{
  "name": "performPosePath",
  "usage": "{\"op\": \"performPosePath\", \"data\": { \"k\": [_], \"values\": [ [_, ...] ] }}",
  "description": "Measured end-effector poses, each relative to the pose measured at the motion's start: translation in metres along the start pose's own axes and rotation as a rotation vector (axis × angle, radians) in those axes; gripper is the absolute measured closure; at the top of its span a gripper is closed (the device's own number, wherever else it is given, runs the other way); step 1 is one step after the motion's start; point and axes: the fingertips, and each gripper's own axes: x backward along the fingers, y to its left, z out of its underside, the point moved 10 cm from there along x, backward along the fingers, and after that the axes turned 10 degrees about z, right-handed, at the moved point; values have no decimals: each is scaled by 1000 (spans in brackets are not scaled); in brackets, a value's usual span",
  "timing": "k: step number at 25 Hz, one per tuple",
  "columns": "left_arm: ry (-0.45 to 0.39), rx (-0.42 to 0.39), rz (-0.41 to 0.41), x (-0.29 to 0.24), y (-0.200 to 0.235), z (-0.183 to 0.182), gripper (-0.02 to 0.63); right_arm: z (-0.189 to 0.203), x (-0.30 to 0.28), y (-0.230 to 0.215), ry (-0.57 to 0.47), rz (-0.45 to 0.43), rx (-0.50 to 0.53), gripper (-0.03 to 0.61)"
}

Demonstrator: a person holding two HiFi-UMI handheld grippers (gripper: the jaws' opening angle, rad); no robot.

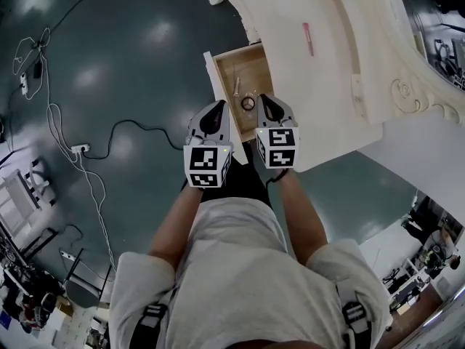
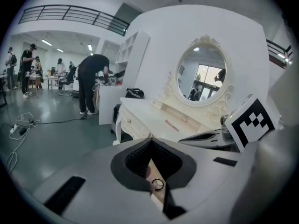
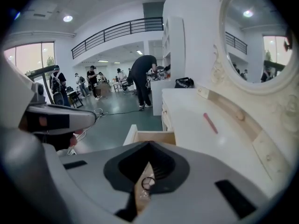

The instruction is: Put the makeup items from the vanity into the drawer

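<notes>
The white vanity (image 1: pixel 320 86) has its wooden drawer (image 1: pixel 234 64) pulled open. A small ring (image 1: pixel 248 103) and a slim pale tube (image 1: pixel 237 86) lie inside the drawer. A pink stick-shaped makeup item (image 1: pixel 308 38) rests on the vanity top; it also shows in the left gripper view (image 2: pixel 171 125) and the right gripper view (image 3: pixel 210 123). My left gripper (image 1: pixel 219 106) and right gripper (image 1: pixel 265 100) hover side by side over the drawer's near end. Both are shut with nothing held. The ring (image 3: pixel 148 182) shows through the gap behind the shut right jaws.
An oval mirror (image 2: pixel 202 73) stands at the back of the vanity. White cables and a power strip (image 1: pixel 78 149) trail over the dark floor at the left. Several people (image 2: pixel 91 83) stand at desks far off in the hall.
</notes>
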Motion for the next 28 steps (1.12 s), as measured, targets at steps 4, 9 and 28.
{"op": "performPosePath", "data": {
  "k": [4,9,28],
  "values": [
    [-20,-16,38,4,4,-19,609,-18,13,1,-18,50,5,565],
    [-47,-33,94,0,3,-42,609,-42,33,-7,-46,116,-6,565],
    [-21,-46,93,-69,-19,-75,609,-71,1,-101,-41,173,-76,565]
  ]
}}
